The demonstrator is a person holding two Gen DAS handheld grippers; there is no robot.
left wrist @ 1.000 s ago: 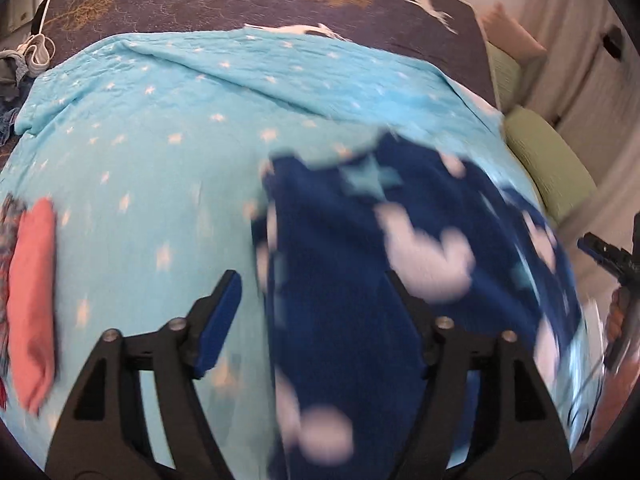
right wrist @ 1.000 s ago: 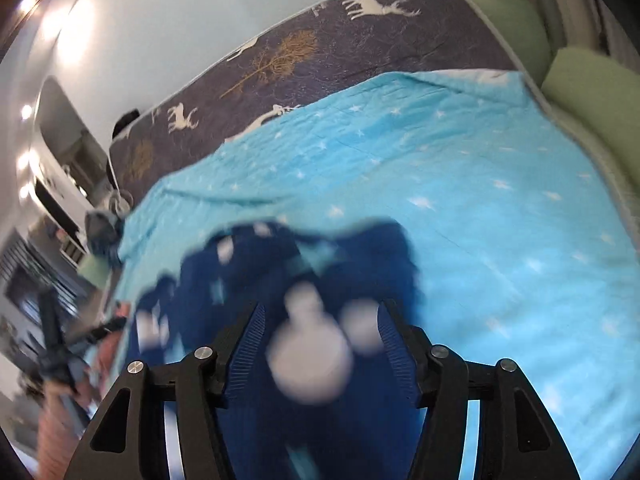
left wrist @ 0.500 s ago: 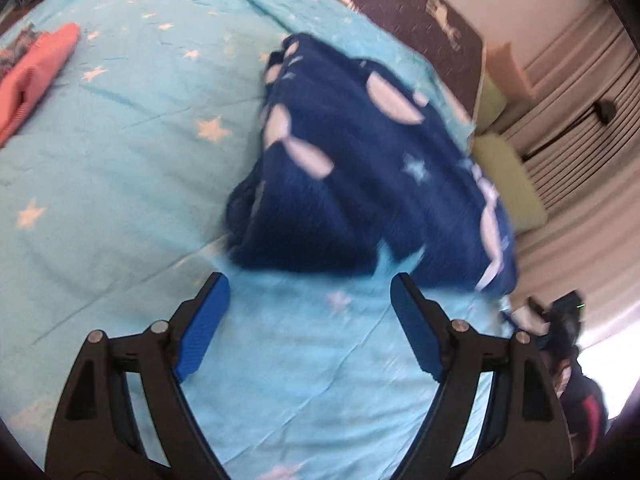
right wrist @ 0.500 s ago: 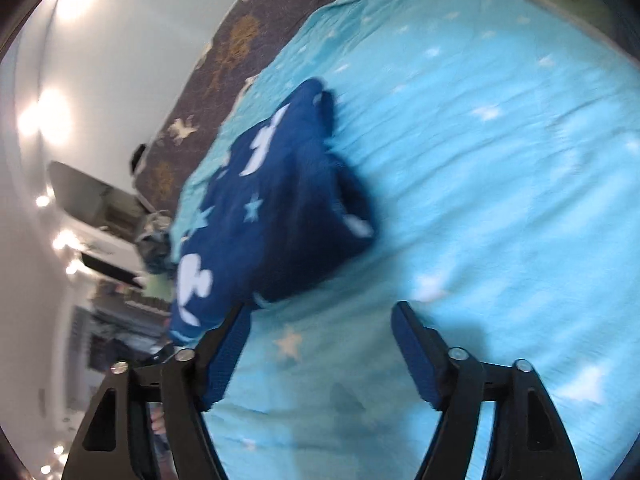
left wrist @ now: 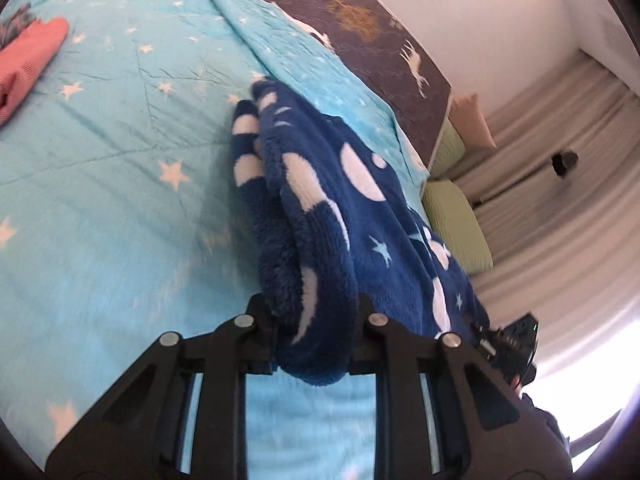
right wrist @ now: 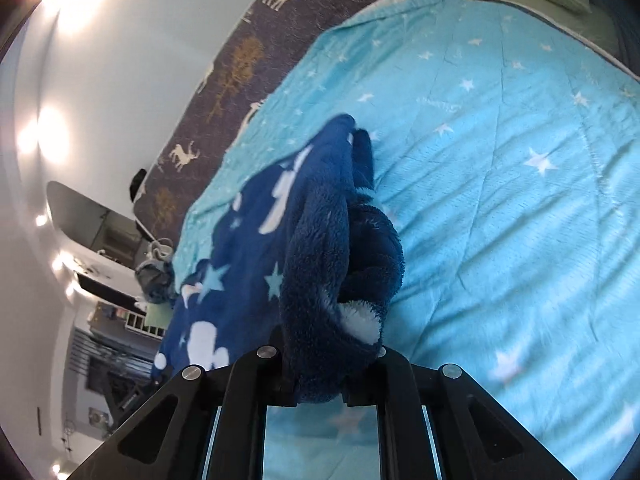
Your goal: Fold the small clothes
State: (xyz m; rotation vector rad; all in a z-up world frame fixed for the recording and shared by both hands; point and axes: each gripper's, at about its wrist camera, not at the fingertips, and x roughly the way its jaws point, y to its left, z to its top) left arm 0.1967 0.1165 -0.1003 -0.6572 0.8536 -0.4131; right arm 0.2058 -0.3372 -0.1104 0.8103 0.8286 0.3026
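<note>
A dark blue fleece garment (left wrist: 344, 208) with white shapes and pale stars lies folded on the light blue star-print bedspread (left wrist: 104, 184). My left gripper (left wrist: 312, 320) is shut on one near corner of its thick folded edge. My right gripper (right wrist: 332, 356) is shut on the other near corner of the same garment (right wrist: 316, 240). The cloth stretches between the two grippers and runs away across the bed. The fingertips are hidden in the fleece.
A folded coral-pink garment (left wrist: 28, 64) lies at the far left on the bedspread. A dark deer-print cover (left wrist: 360, 20) runs along the bed's far side. Green cushions (left wrist: 456, 216) and curtains stand to the right. Shelves and clutter (right wrist: 120, 280) stand to the left.
Both grippers were open just short of the blue garment half a second ago. Now both have moved in and closed on its near edge.
</note>
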